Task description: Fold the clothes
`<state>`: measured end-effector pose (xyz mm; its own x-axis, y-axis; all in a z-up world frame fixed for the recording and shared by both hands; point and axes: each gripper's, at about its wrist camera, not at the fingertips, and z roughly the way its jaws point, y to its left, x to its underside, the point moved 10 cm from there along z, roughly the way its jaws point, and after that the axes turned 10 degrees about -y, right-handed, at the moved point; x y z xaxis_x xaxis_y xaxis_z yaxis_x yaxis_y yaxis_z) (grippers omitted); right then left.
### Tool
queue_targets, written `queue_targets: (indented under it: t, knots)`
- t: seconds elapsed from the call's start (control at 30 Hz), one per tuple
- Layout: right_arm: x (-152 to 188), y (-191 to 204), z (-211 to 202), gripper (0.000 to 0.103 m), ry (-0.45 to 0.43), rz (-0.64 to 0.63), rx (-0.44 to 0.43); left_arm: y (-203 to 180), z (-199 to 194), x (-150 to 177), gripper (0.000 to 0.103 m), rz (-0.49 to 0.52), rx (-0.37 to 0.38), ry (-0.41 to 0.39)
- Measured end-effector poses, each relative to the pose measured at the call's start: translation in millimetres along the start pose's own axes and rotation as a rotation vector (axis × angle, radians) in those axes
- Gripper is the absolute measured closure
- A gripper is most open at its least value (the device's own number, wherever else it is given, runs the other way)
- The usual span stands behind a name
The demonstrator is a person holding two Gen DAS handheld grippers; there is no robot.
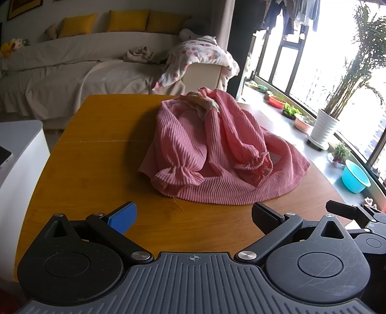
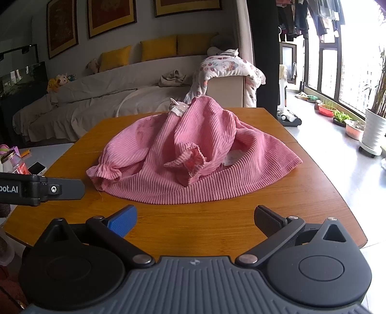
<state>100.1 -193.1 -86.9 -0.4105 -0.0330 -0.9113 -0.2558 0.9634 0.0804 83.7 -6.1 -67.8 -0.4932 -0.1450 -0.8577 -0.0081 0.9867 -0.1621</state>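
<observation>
We start with a heaped pink garment (image 2: pixel 193 154) mid-table, both grippers hanging back.

Our left gripper (image 1: pixel 193 217) and right gripper (image 2: pixel 195 217) sit just short of the garment's near hem, jaws released and empty — probably so we can read the heap first. Its two gathered cuffs (image 1: pixel 178 176) lie crossed over the body, collar bunched at the far side; those likely need spreading first. Nothing else rests on the wooden table (image 2: pixel 217 229) around the garment — sofa (image 2: pixel 96 96) well behind.

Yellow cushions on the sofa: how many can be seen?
3 yellow fabric cushions on the sofa back: left, middle, right, the last partly shadowed. More may be hidden out of frame.
</observation>
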Motion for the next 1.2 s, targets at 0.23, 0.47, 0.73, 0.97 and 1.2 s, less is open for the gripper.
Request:
queue_targets:
  t: [0.23,0.47,0.73,0.97,1.2]
  knots:
    - [1,0,0,0.0,0.001,0.002,0.0,1,0,1,0.0,-0.003,-0.002,0.005]
    - [-1,-2,0,0.0,0.0,0.004,0.002,2,2,0,0.0,-0.004,-0.005,0.011]
    - [-1,-2,2,0.0,0.0,0.005,0.0,3,3,3,0.0,-0.004,-0.009,0.019]
    - [-2,-3,3,0.0,0.001,0.008,0.0,3,4,4,0.0,-0.003,-0.01,0.024]
    - [-9,-9,10,0.0,0.001,0.004,-0.009,5,15,-1,0.0,-0.016,0.022,0.046]
